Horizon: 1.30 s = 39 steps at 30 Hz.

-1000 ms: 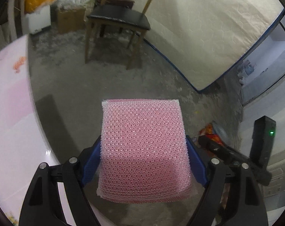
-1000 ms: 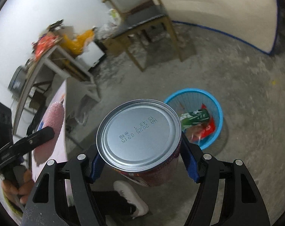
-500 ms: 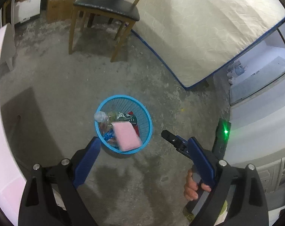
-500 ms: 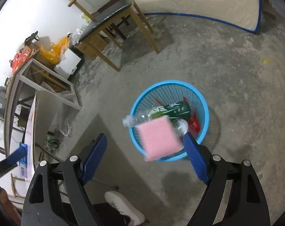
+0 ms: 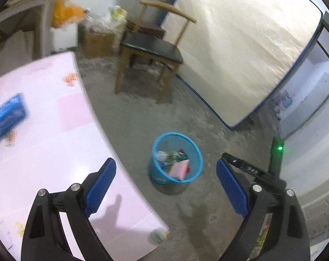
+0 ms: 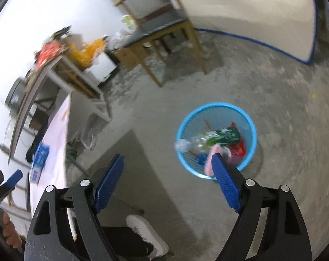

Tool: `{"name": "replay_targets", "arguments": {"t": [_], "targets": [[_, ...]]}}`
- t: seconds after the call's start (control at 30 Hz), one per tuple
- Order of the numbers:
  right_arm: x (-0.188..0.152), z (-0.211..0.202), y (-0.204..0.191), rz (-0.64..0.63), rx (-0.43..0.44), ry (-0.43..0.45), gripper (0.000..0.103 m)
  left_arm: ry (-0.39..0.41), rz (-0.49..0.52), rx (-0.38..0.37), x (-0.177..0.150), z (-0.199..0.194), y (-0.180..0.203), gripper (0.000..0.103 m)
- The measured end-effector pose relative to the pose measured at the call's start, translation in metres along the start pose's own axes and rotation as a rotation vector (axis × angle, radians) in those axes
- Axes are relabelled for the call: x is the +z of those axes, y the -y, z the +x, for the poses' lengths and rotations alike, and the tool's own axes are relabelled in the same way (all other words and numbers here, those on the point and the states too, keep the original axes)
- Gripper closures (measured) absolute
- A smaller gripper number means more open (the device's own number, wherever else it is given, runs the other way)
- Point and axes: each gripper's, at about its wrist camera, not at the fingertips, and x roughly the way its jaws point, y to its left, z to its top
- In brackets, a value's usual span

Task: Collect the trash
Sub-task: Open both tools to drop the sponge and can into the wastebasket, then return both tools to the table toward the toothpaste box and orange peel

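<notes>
the left gripper is spread wide and holds nothing. the right gripper is spread wide too, with nothing between its blue pads.

a blue basket stands on the grey floor, just beside the edge of the pink table. the trash is inside the basket. a pink sponge leans against the inside wall. a clear bottle with a green label lies across the top of the pile. something red shows under it, too blurry to name.

from the right wrist view the same basket sits near the right pad, and the pad hides part of the sponge. the bottle pokes over the rim on the left side.

a blue pack lies on the pink table, well apart from the basket. a wooden chair with a black seat stands farther back. a big mattress leans on the wall. a white shoe shows at the bottom of the right view.
</notes>
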Motion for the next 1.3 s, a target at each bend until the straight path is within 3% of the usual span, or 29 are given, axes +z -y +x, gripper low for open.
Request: {"name": "replay_targets", "arguments": {"t": [0.23, 0.43, 0.7, 0.77, 0.93, 1.13, 1.2, 1.3], "targets": [[-0.003, -0.009, -0.119, -0.210, 0.091, -0.001, 0.020, 0.158, -0.174, 0.099, -0.025, -0.085, -0.068, 0.012], [-0.024, -0.020, -0.225, -0.384, 0.126, 0.034, 0.010, 0.272, -0.277, 0.125, -0.048, -0.155, -0.127, 0.010], [-0.071, -0.016, -0.342, -0.562, 0.096, 0.037, 0.008, 0.298, -0.353, 0.154, -0.087, -0.217, -0.189, 0.008], [-0.085, -0.013, -0.364, -0.601, 0.082, 0.012, 0.008, 0.317, -0.356, 0.205, -0.095, -0.233, -0.205, 0.008], [-0.131, 0.000, -0.417, -0.749, 0.040, -0.011, 0.008, 0.375, -0.335, 0.378, -0.112, -0.260, -0.233, 0.006], [-0.170, 0.009, -0.473, -1.020, -0.122, 0.129, 0.008, 0.357, -0.368, 0.446, -0.124, -0.261, -0.274, 0.006], [-0.168, 0.008, -0.484, -1.042, -0.114, 0.183, 0.008, 0.351, -0.383, 0.448, -0.125, -0.260, -0.289, 0.006], [-0.157, 0.009, -0.495, -1.023, -0.048, 0.189, 0.008, 0.330, -0.407, 0.455, -0.125, -0.256, -0.308, 0.006]]}}
